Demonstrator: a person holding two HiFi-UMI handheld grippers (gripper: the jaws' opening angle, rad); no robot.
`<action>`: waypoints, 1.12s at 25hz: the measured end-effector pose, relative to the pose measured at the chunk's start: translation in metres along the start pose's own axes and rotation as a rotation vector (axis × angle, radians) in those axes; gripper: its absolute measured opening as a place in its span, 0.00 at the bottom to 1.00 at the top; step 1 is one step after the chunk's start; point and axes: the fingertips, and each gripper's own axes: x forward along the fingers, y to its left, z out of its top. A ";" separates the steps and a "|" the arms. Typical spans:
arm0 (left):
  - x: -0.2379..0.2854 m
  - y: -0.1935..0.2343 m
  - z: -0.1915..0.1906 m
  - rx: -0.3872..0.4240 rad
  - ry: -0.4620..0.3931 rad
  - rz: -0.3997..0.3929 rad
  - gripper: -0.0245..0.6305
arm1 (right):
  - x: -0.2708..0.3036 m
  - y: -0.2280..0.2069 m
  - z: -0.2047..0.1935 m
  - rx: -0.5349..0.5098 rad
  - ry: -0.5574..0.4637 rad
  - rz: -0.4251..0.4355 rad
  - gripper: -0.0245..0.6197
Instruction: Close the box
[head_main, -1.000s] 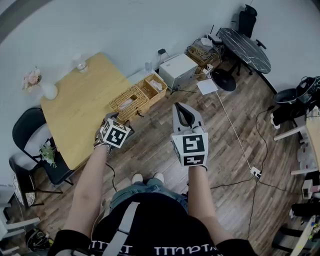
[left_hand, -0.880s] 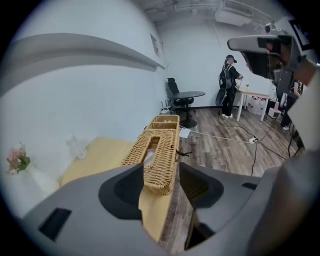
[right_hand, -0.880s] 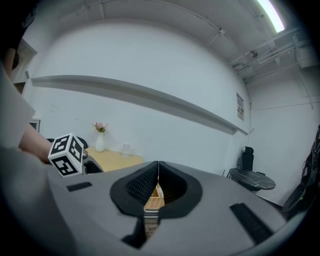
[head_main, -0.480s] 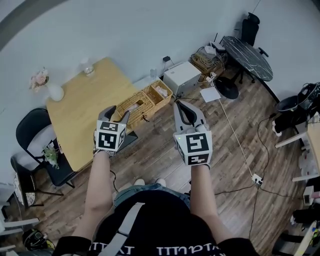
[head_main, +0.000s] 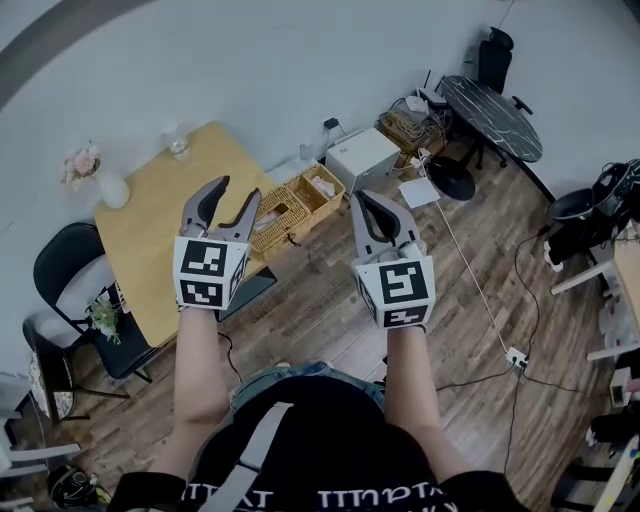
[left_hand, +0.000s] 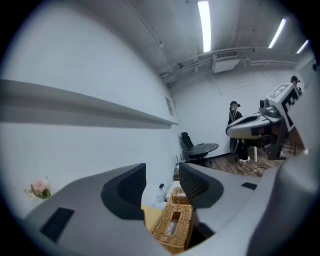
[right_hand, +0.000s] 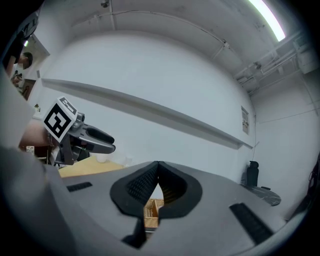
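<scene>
Box of pale woven wicker, rectangular, in two parts side by side at the right-hand edge of the table; hard to tell whether resting wholly on the top. Nearer part flat-topped, with an oblong slot and something white inside; farther part open-topped, with pale contents too. Well ahead of both grippers, touched by neither.

Left gripper held up over the table's edge, smooth grey plastic, marker cube at its base. Jaws standing roughly half apart, with dark ribbed pads curved inward and nothing between them; only the distant wicker weave showing through the gap.

Right gripper level with it, over the floor of brown wooden planks. Jaws closed tip to tip, gripping nothing; a sliver of wicker visible through the small opening beneath the meeting tips.

Tabletop smooth, yellowish wood with rounded corners. White boxy cabinet just beyond the wicker. Black chair at the table's left side.
</scene>
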 end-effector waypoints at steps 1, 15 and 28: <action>-0.003 0.001 0.010 0.009 -0.031 0.003 0.36 | -0.001 0.000 0.005 -0.005 -0.012 -0.005 0.06; -0.037 0.013 0.072 0.013 -0.310 0.086 0.06 | -0.022 -0.017 0.051 0.010 -0.140 -0.106 0.06; -0.040 0.019 0.103 0.051 -0.381 0.084 0.06 | -0.024 -0.031 0.073 0.013 -0.172 -0.144 0.06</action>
